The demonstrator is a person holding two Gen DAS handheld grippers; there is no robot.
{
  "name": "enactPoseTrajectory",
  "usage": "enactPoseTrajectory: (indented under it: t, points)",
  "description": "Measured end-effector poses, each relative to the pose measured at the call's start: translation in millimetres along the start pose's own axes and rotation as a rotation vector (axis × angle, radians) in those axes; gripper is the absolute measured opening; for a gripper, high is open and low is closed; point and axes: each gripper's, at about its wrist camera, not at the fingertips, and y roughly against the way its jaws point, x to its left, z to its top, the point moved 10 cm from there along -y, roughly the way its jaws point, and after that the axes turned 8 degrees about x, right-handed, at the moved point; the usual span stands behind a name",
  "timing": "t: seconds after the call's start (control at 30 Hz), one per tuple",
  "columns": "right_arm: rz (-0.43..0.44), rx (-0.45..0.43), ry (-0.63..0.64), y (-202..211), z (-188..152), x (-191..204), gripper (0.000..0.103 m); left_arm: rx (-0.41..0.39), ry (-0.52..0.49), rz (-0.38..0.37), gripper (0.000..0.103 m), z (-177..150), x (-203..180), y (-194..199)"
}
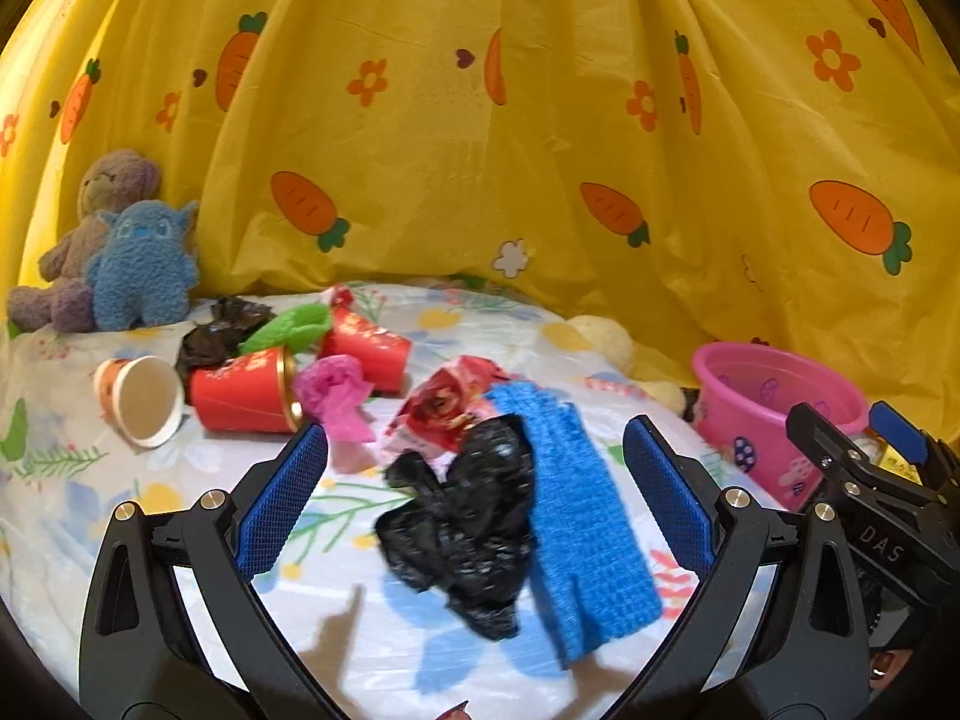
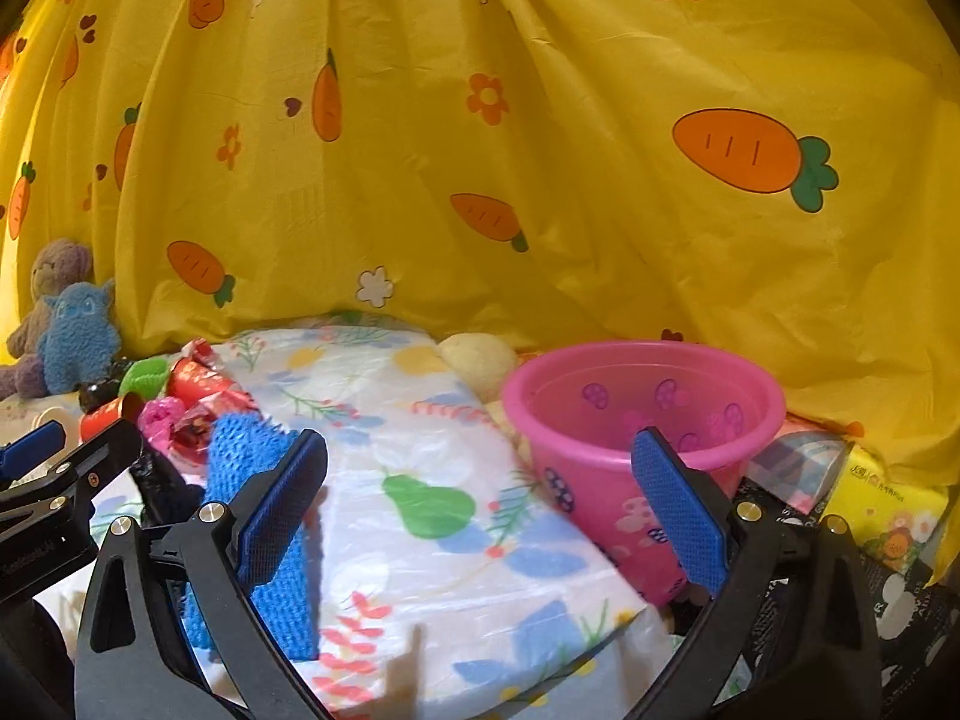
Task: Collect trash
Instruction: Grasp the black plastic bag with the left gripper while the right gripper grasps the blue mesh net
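My left gripper (image 1: 474, 495) is open, its jaws on either side of a crumpled black plastic bag (image 1: 465, 525) and a blue knitted cloth (image 1: 573, 516) on the floral sheet (image 1: 120, 516). A red snack wrapper (image 1: 444, 405) lies just beyond the bag. Further left lie two red cups (image 1: 240, 390), a pink paper wad (image 1: 336, 393), a white paper cup (image 1: 147, 399), a green scrap (image 1: 291, 327) and another black bag (image 1: 219, 333). My right gripper (image 2: 480, 501) is open and empty, left of the pink bucket (image 2: 645, 414); it also shows in the left wrist view (image 1: 864, 438). The bucket looks empty.
A yellow carrot-print curtain (image 1: 480, 120) closes off the back. Two plush toys (image 1: 120, 252) sit at the far left. A cream plush lump (image 2: 477, 357) lies behind the bucket. A yellow tissue pack (image 2: 888, 510) and a patterned packet (image 2: 798, 468) lie right of the bucket.
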Motion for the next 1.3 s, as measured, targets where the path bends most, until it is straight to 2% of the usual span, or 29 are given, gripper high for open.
enactPoseTrajectory:
  t: [0.37, 0.47, 0.7, 0.83, 0.9, 0.97, 1.0, 1.07, 1.1, 1.13, 1.17, 1.3]
  points:
    - [0.100, 0.089, 0.067, -9.3, -35.1, 56.0, 0.097, 0.007, 0.085, 0.090, 0.097, -19.1, 64.9, 19.7]
    - [0.139, 0.130, 0.092, -16.9, -48.2, 70.8, 0.097, 0.002, 0.102, 0.097, 0.097, -18.7, 72.5, 22.5]
    - [0.161, 0.228, 0.118, -43.9, -70.3, 86.6, 0.097, 0.002, 0.114, 0.098, 0.097, -21.9, 80.7, 24.4]
    - [0.187, 0.277, 0.110, -52.2, -78.5, 89.7, 0.090, 0.013, 0.112, 0.083, 0.097, -25.6, 78.5, 20.6]
    - [0.201, 0.291, 0.114, -54.6, -80.5, 91.9, 0.080, 0.019, 0.107, 0.070, 0.097, -27.5, 74.9, 18.0]
    - [0.215, 0.313, 0.120, -57.7, -83.4, 94.1, 0.059, 0.024, 0.097, 0.058, 0.097, -29.0, 69.8, 15.6]
    - [0.228, 0.323, 0.121, -58.5, -84.9, 95.9, 0.055, 0.025, 0.091, 0.051, 0.097, -29.7, 66.8, 14.6]
    - [0.246, 0.347, 0.120, -61.2, -88.9, 97.4, 0.035, 0.028, 0.079, 0.032, 0.097, -31.1, 60.6, 12.3]
    - [0.247, 0.353, 0.125, -62.5, -90.3, 97.6, 0.031, 0.029, 0.072, 0.026, 0.097, -32.0, 57.1, 11.3]
    - [0.248, 0.354, 0.129, -63.1, -91.6, 97.6, 0.019, 0.032, 0.066, 0.021, 0.097, -32.7, 53.9, 9.7]
    - [0.245, 0.348, 0.132, -62.5, -91.5, 96.9, 0.012, 0.036, 0.061, 0.014, 0.097, -33.3, 50.7, 7.7]
    - [0.235, 0.319, 0.126, -57.7, -86.7, 90.2, 0.009, 0.059, 0.039, -0.013, 0.097, -36.7, 36.9, -2.4]
